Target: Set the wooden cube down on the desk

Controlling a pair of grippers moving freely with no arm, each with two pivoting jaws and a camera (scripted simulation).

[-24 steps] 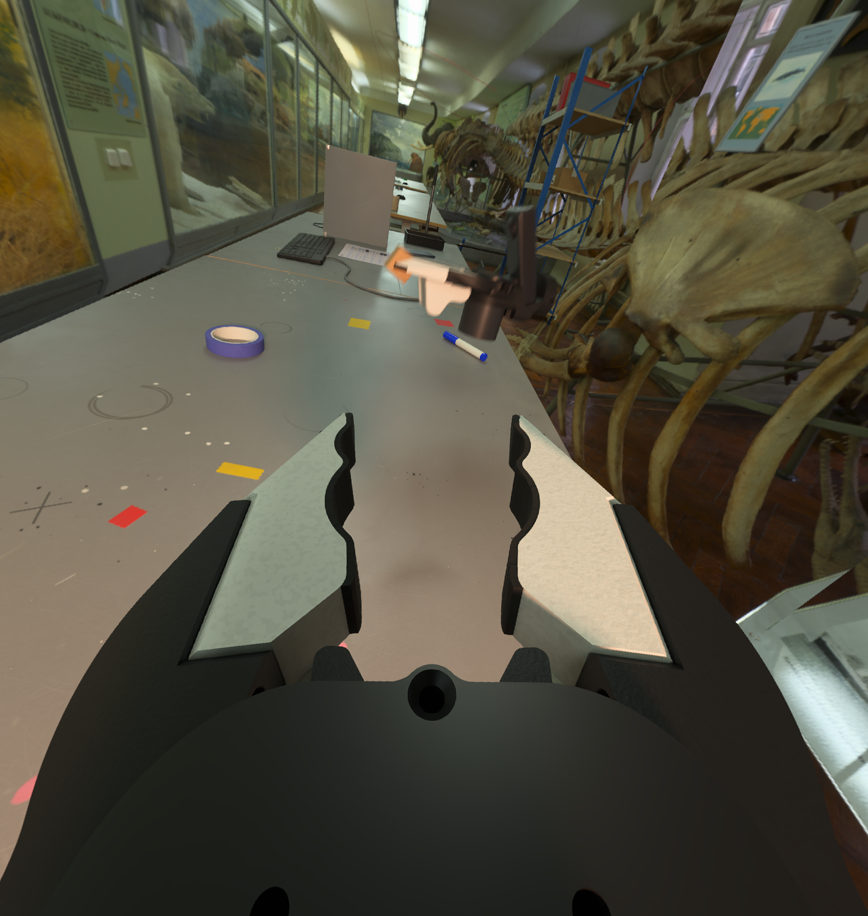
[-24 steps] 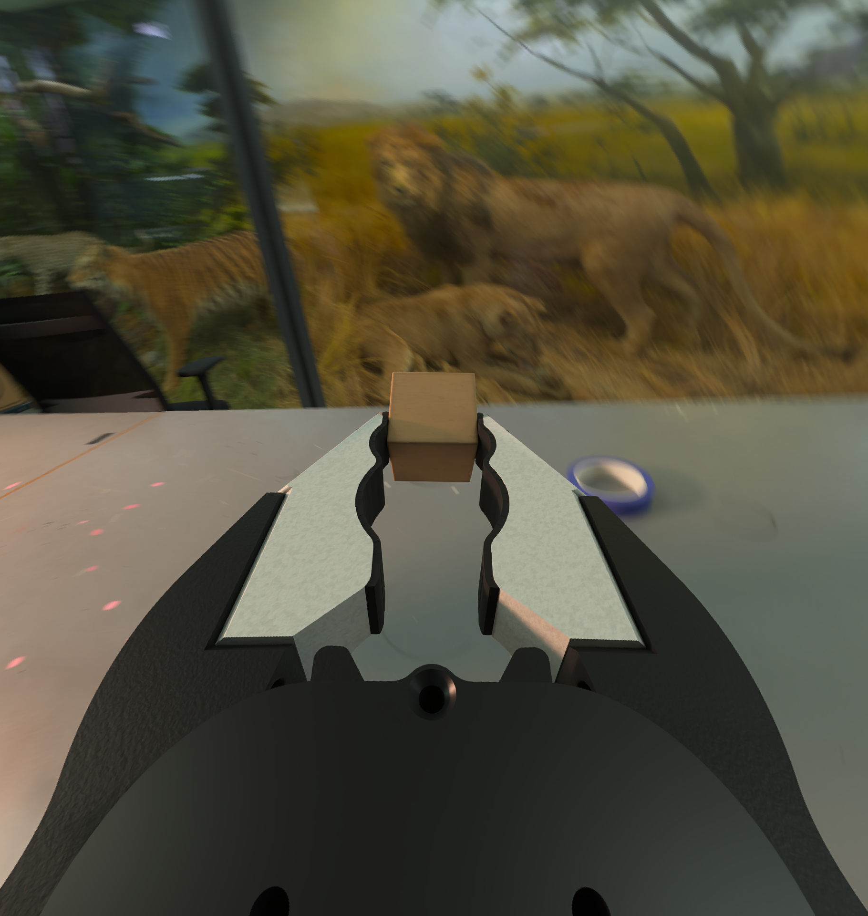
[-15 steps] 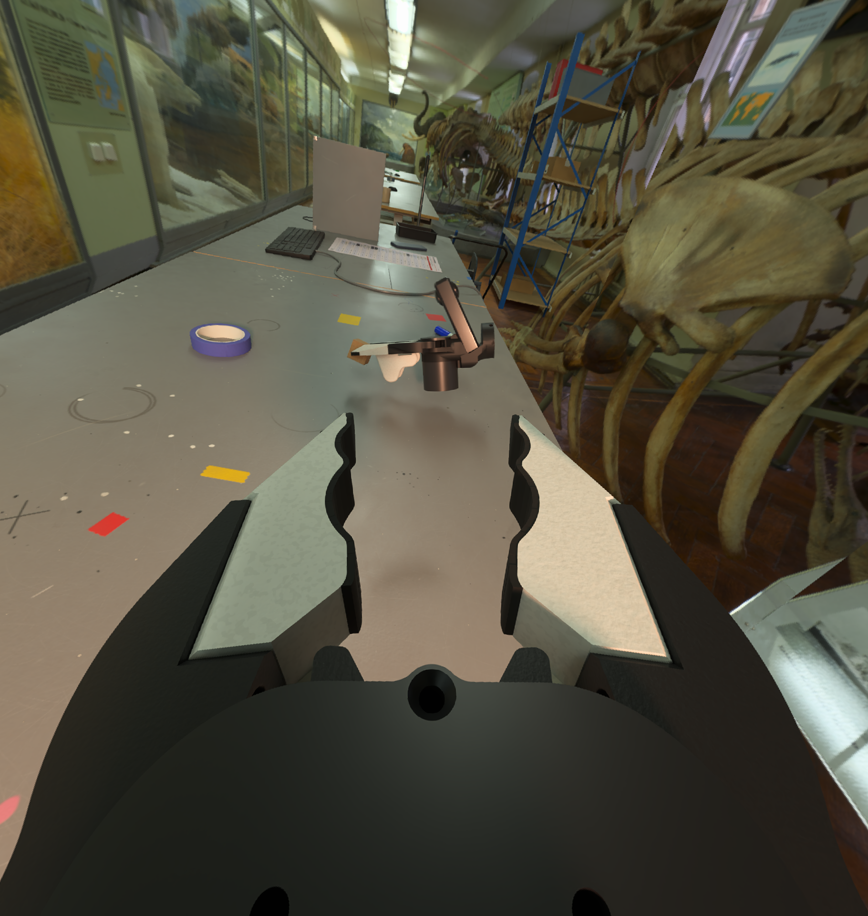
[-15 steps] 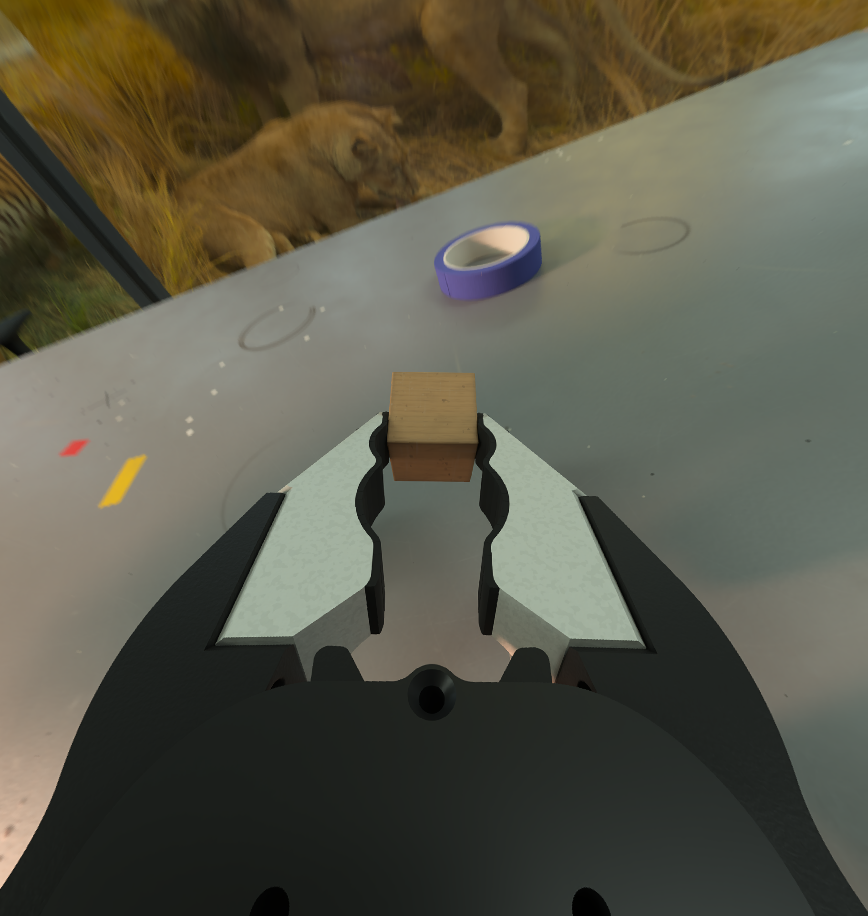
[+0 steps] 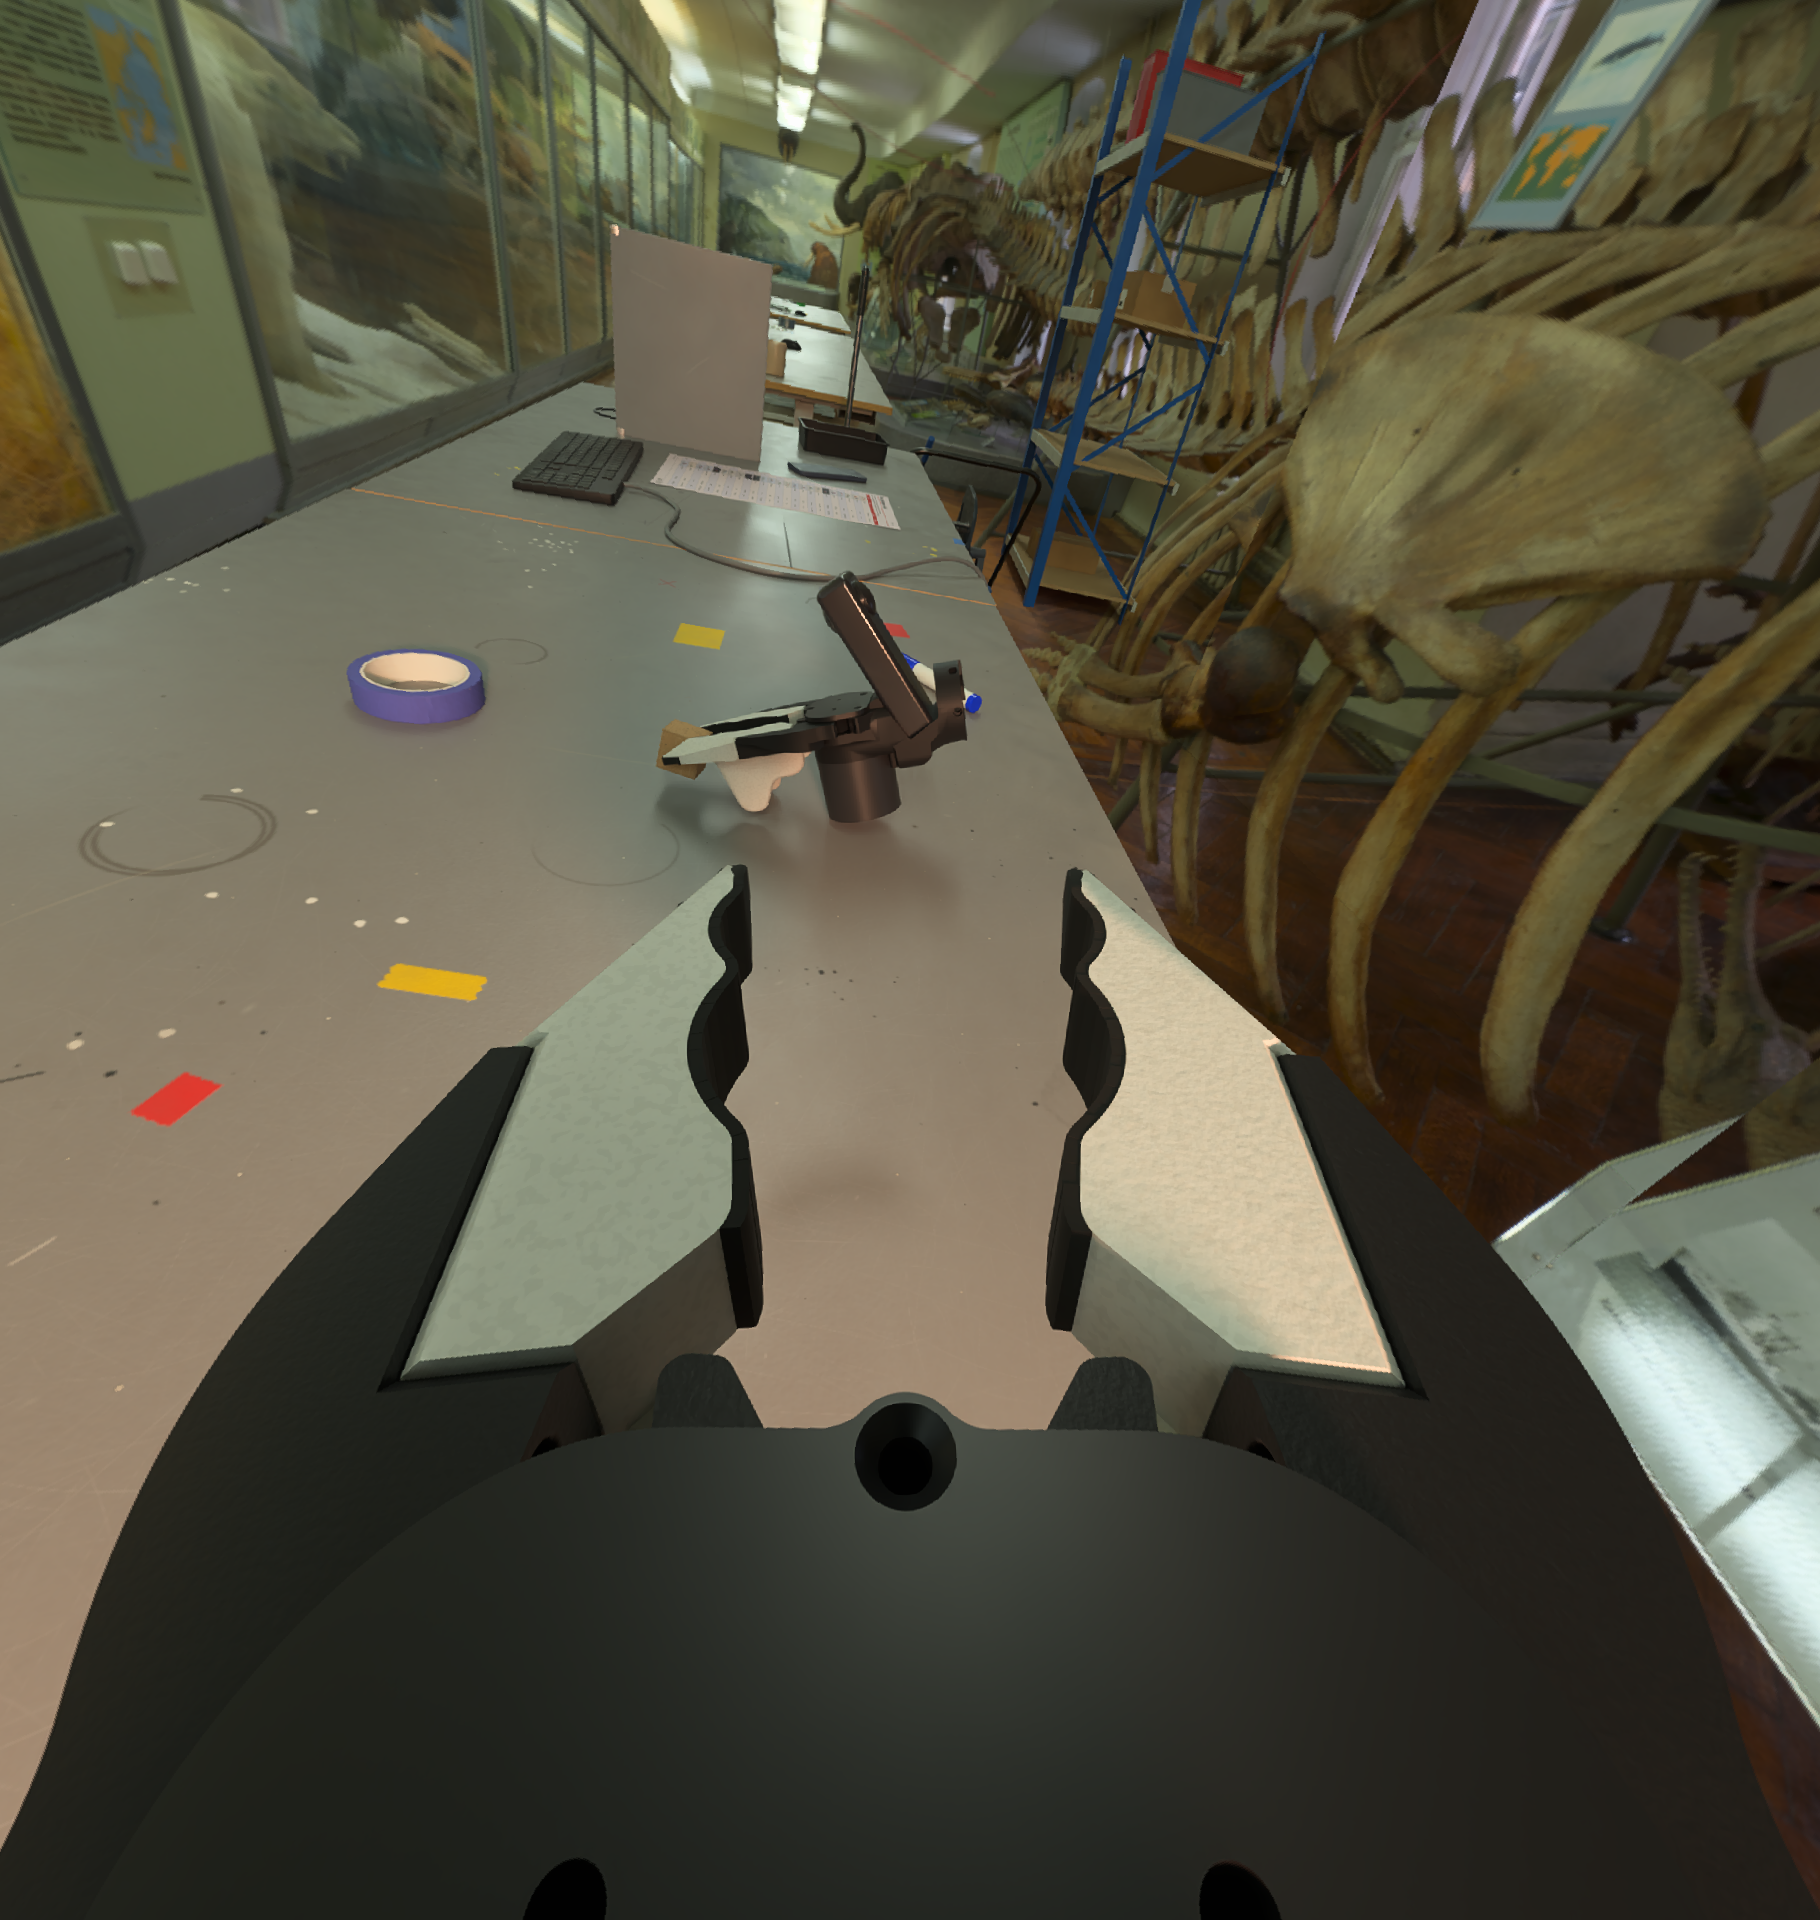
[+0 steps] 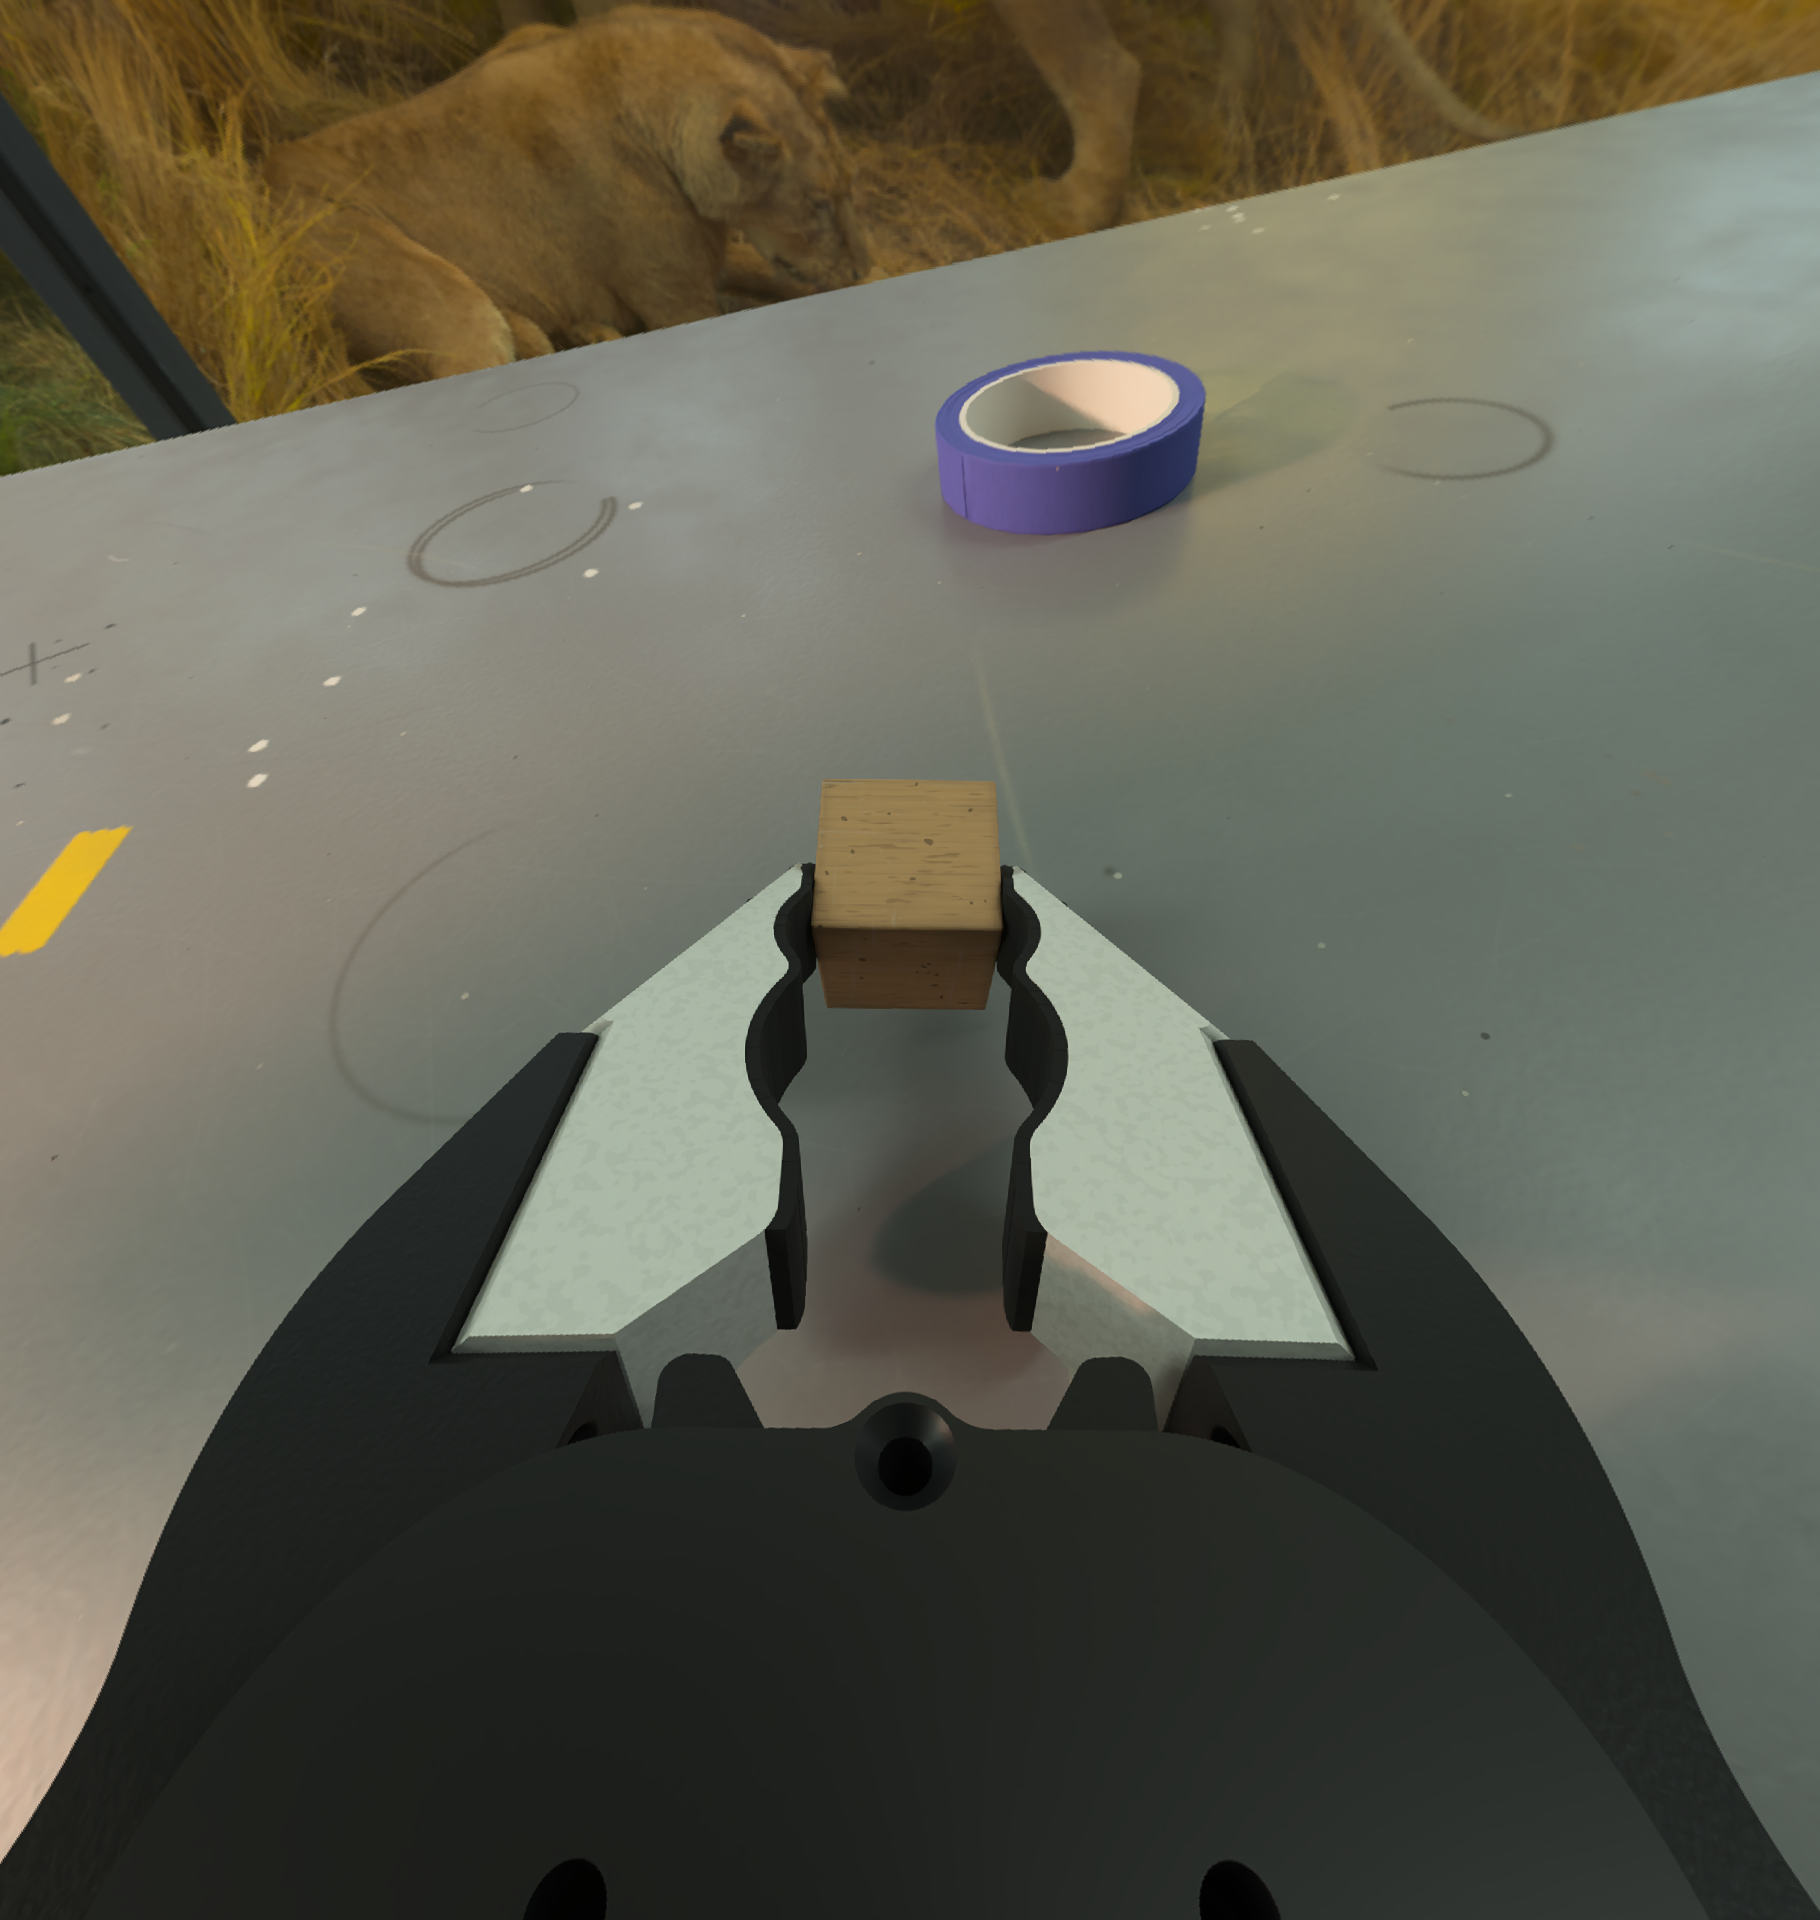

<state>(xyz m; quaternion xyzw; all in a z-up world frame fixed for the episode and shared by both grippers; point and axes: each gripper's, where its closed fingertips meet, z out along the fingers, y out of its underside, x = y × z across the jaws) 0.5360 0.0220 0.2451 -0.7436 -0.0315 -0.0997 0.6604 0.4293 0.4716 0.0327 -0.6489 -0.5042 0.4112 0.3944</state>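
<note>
While the long, matte grey counter [image 6: 1508, 831] stretches flat beneath both views, scuffed with faint pencilled circles, white flecks and small yellow and red tape rectangles, the black-bodied left gripper [image 5: 904, 997] hangs above it near its right edge with its jaws spread wide, speckled pale plates and wavy black pads bare and nothing between them. Farther along the counter in the left wrist view, the black right gripper [image 5: 698, 750] angles down toward the surface. Its own view shows the right gripper [image 6: 906, 914] with its jaws pinching the small light-brown wooden cube [image 6: 906, 883] at their very tips, the grained, speckled faces square and level; the cube sits just above the counter, a soft dark shadow lying beneath it between the pads. Beyond the cube and a little to its right, well apart, a round roll of purple tape [image 6: 1072, 447] with a cream inner core lies flat. Behind the right gripper, a blue-capped white marker pen [image 5: 947, 691] lies partly hidden.
</note>
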